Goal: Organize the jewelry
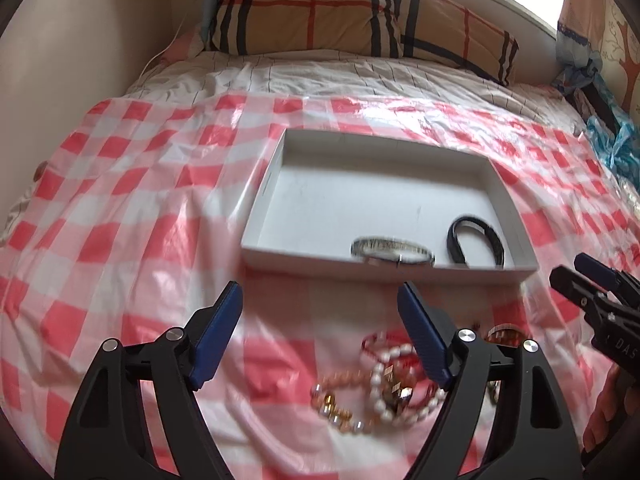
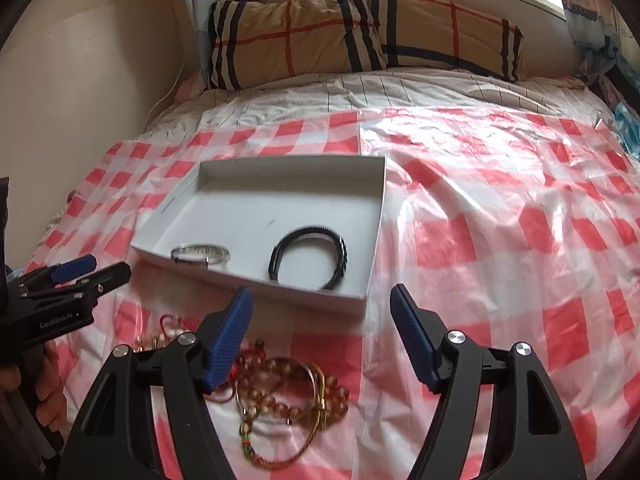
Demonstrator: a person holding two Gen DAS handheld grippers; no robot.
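Observation:
A white shallow box point(image 1: 320, 196) point(image 2: 248, 184) lies on the red-checked plastic sheet on a bed. Inside it lie a silver bangle point(image 1: 392, 249) point(image 2: 200, 253) and a black bracelet point(image 1: 476, 240) point(image 2: 310, 256). In front of the box is a loose pile: a pearl bracelet point(image 1: 390, 384), gold and pink bead pieces point(image 1: 340, 404), and amber bead bracelets point(image 2: 288, 392). My left gripper point(image 1: 320, 300) is open and empty above the pile. My right gripper point(image 2: 320, 304) is open and empty above the amber beads. Each gripper shows in the other's view, the right one point(image 1: 580, 276) and the left one point(image 2: 96, 268).
A plaid pillow point(image 1: 352, 16) lies at the bed's head under a window. A wall runs along the left side. Blue fabric point(image 1: 612, 136) bunches at the right edge. The checked sheet point(image 2: 520, 220) spreads wide to the right of the box.

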